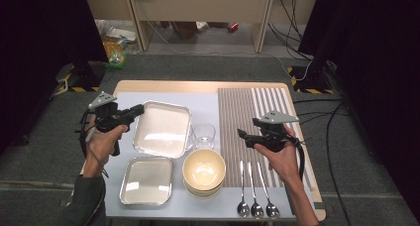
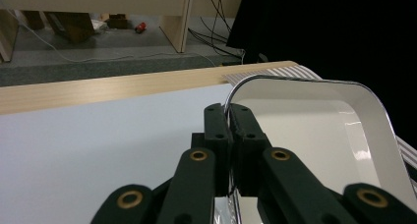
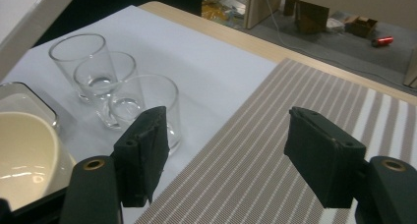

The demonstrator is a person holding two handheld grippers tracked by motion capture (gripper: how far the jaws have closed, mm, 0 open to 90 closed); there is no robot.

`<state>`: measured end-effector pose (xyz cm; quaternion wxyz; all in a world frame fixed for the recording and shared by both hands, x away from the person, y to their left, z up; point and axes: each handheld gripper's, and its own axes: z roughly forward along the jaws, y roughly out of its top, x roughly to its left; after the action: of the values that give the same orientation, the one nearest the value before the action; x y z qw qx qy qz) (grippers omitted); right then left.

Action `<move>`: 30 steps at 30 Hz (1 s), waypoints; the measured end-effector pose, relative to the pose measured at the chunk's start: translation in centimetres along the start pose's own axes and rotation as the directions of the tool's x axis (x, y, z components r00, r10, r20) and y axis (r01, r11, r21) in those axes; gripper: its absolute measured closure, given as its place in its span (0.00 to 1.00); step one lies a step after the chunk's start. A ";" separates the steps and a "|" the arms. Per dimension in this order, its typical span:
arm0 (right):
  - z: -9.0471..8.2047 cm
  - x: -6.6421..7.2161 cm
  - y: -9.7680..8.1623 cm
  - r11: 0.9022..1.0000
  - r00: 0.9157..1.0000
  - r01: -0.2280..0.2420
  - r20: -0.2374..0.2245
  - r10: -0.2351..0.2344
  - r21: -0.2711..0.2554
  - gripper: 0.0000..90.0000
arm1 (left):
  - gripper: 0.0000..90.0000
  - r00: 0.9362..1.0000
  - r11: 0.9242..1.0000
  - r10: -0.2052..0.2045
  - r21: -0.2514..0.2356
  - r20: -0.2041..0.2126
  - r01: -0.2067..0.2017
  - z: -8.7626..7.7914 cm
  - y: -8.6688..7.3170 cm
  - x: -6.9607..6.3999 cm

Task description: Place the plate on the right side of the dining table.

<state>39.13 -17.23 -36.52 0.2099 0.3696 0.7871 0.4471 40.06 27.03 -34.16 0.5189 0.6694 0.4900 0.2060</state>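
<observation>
A large steel tray (image 1: 163, 129) lies on the pale blue mat, and in the left gripper view this tray (image 2: 319, 135) is tilted. My left gripper (image 1: 140, 108) is shut on its upper left rim, and the left gripper view shows the closed gripper (image 2: 229, 117) with the thin rim between its jaws. My right gripper (image 1: 243, 138) hovers open above the striped placemat (image 1: 257, 122), pointing left toward the glass (image 1: 204, 135). In the right gripper view the gripper (image 3: 231, 135) holds nothing, and three clear glasses (image 3: 105, 76) stand ahead to its left.
A smaller steel tray (image 1: 147, 180) sits at the front left. Stacked cream bowls (image 1: 203, 171) stand beside it, in front of the glass. Three spoons (image 1: 256, 191) lie on the placement's near end. The wooden table edge (image 1: 198, 85) runs along the back.
</observation>
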 end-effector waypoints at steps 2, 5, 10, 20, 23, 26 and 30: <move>0.3 0.4 0.3 1.000 1.000 -0.012 -0.014 0.012 -0.006 0.36 | 0.97 1.000 1.000 -0.001 -0.001 0.001 0.001 0.1 0.1 0.0; 0.8 0.8 0.8 1.000 0.999 0.003 -0.033 -0.004 -0.009 0.37 | 0.97 1.000 1.000 0.001 -0.004 0.000 -0.001 0.5 0.5 -0.4; 1.4 1.6 1.6 1.000 0.998 0.012 -0.062 -0.013 -0.025 0.38 | 0.97 1.000 1.000 0.002 -0.012 0.003 -0.002 1.2 1.1 -0.9; 2.3 2.6 3.1 0.998 0.990 -0.012 -0.141 0.004 -0.061 0.41 | 0.96 1.000 1.000 0.006 -0.015 0.015 -0.006 2.9 1.9 -2.1; 2.6 2.8 3.6 0.998 0.988 -0.018 -0.157 0.008 -0.065 0.41 | 0.97 1.000 1.000 0.005 -0.017 0.023 -0.005 3.1 2.2 -2.3; 2.8 3.1 4.0 0.997 0.984 -0.033 -0.179 0.019 -0.074 0.42 | 0.97 1.000 1.000 0.010 -0.019 0.024 -0.010 3.3 2.5 -2.6; 3.2 3.3 4.5 0.996 0.978 -0.048 -0.205 0.030 -0.080 0.44 | 0.97 0.999 1.000 0.011 -0.023 0.034 -0.010 3.5 2.8 -3.0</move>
<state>40.93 -11.43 -34.27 0.1348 0.3280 0.7773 0.5197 42.73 22.69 -32.29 0.5338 0.6693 0.4753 0.2031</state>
